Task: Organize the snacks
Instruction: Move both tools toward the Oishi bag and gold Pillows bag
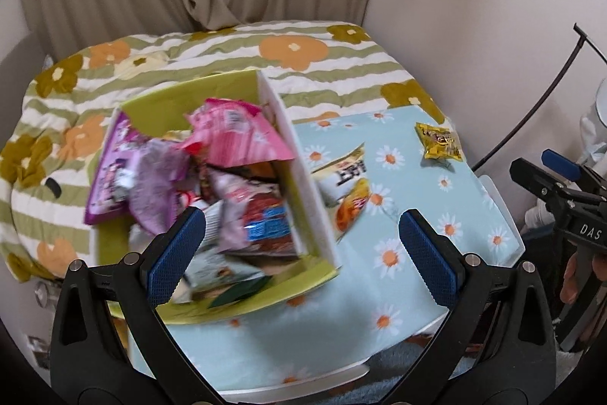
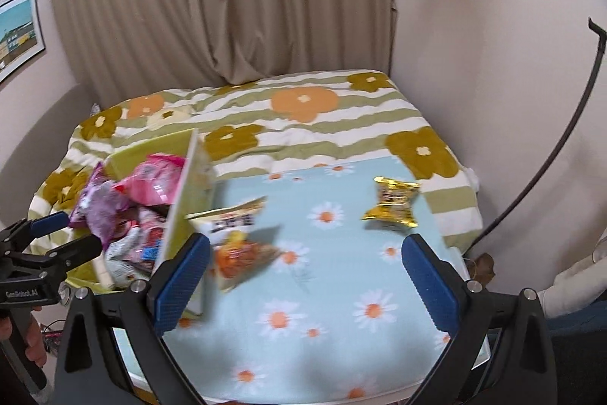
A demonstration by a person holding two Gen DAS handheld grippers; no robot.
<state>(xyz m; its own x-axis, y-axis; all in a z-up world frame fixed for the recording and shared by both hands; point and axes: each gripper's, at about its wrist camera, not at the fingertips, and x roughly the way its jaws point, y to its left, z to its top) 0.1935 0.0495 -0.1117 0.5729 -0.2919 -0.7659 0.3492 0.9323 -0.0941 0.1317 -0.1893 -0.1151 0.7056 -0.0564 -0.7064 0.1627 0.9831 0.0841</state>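
Both wrist cameras look forward and down from above the near edge of the daisy-print table (image 1: 425, 245) (image 2: 341, 291), facing the bed and curtain. The left view hangs close over the green box (image 1: 159, 101); the right sits rightward, sharing box (image 2: 151, 147), tabletop and gold packet (image 1: 440, 141) (image 2: 394, 202).

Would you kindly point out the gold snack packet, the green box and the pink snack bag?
gold snack packet (image 2: 392, 202): right wrist view, crinkled middle.
green box (image 1: 189, 101): left wrist view, inner far wall.
pink snack bag (image 1: 242, 135): left wrist view, flat face.
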